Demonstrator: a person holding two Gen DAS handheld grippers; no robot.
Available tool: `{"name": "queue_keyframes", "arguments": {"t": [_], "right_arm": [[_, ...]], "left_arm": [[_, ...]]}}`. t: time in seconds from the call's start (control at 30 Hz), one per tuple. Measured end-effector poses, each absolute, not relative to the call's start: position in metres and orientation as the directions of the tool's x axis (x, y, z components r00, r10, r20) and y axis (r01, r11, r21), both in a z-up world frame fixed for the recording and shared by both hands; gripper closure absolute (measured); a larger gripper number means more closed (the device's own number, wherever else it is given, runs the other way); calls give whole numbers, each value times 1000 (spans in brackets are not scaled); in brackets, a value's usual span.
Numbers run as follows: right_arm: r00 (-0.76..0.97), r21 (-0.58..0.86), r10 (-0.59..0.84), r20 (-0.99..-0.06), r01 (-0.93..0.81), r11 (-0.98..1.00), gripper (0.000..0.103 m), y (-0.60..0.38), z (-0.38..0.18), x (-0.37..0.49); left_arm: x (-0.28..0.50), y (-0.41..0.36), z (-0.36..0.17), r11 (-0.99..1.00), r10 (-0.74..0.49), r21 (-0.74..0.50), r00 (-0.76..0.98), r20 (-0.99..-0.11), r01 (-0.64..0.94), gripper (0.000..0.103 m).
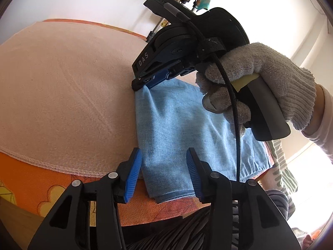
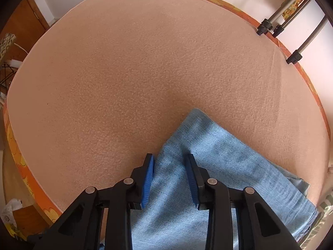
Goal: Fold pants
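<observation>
The light blue denim pants [image 1: 177,129] lie folded into a rectangle on the pink blanket [image 1: 62,83] near the bed's front edge. My left gripper [image 1: 164,160] is open, its blue pads either side of the near folded edge, just above the cloth. My right gripper [image 1: 143,82], held by a gloved hand [image 1: 260,79], sits at the far left corner of the pants, its jaws low against the cloth. In the right wrist view the right gripper [image 2: 169,163] is open over the pants [image 2: 218,166], with cloth between the pads.
The bed has an orange patterned sheet [image 1: 41,185] under the blanket. Metal tripod legs [image 2: 291,27] stand at the far right edge. A wooden cabinet [image 2: 25,25] is at the far left. The person's striped clothing [image 1: 281,177] is at the right.
</observation>
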State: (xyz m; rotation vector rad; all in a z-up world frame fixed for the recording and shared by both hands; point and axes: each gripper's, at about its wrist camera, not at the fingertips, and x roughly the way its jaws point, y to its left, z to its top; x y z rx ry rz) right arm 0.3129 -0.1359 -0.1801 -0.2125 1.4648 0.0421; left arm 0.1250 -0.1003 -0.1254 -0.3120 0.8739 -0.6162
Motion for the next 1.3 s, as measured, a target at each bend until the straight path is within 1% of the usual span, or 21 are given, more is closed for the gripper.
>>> {"name": "queue_keyframes", "arguments": {"t": [0.1,0.13,0.23,0.33,0.53,0.57,0.6,0.63,0.67,0.7,0.77,0.83,0.87,0.9,0.93,1.03,1.07,1.1,1.2,1.3], "right_arm": [[114,-43,-29,-993,-121,992,94,-148,-173,309],[123,-21,-7,-992,-112,994,95,-151,-169,307],[162,45,58,-985,-86,995,97,-167,-154,303],[193,110,120,-974,-60,992,99,-179,-139,299],[266,218,217,-939,-25,976,101,-204,-108,289],[275,228,224,-935,-19,974,101,-210,-104,289],[280,234,229,-932,-16,972,101,-213,-101,288],[283,235,229,-931,-15,972,101,-218,-100,295],[286,235,229,-930,-16,972,101,-220,-99,295],[287,236,231,-930,-16,972,101,-220,-98,295],[289,235,231,-929,-21,972,101,-223,-98,297],[285,229,232,-930,-44,972,93,-222,-97,298],[285,215,219,-933,-44,976,85,-221,-96,299],[280,205,210,-937,-47,978,70,-222,-95,301],[277,190,195,-941,-46,981,65,-220,-94,303],[263,141,155,-952,-71,987,62,-209,-93,312],[243,130,146,-959,-79,988,54,-204,-96,315],[220,118,135,-966,-90,989,52,-199,-100,318],[172,70,91,-981,-123,990,52,-180,-112,323],[126,34,53,-991,-149,988,50,-164,-128,326]], "left_arm": [[131,-103,-124,795,-606,-483,486,-630,367,59],[133,-105,-124,799,-601,-477,484,-636,366,59],[139,-113,-122,806,-592,-462,475,-652,370,49],[144,-118,-122,807,-590,-462,474,-654,368,49],[149,-125,-127,775,-632,-526,446,-634,351,49],[150,-125,-127,764,-645,-537,444,-622,358,53],[148,-126,-126,759,-651,-541,451,-611,362,59],[146,-126,-125,751,-660,-547,457,-596,369,77],[145,-126,-124,750,-661,-547,463,-590,373,84],[144,-126,-122,749,-662,-546,473,-582,376,84],[142,-126,-118,746,-664,-543,489,-565,386,89],[139,-130,-113,753,-657,-517,502,-562,407,91],[136,-133,-110,761,-648,-494,513,-563,421,91],[134,-135,-108,768,-640,-473,521,-565,431,91],[133,-137,-106,770,-638,-465,523,-565,436,91],[131,-138,-103,768,-641,-463,527,-558,443,91],[130,-138,-102,767,-641,-461,528,-557,445,91],[129,-139,-101,769,-639,-455,530,-557,449,91],[127,-142,-99,776,-630,-428,536,-562,464,91],[128,-147,-101,775,-631,-426,535,-562,467,91]]}}
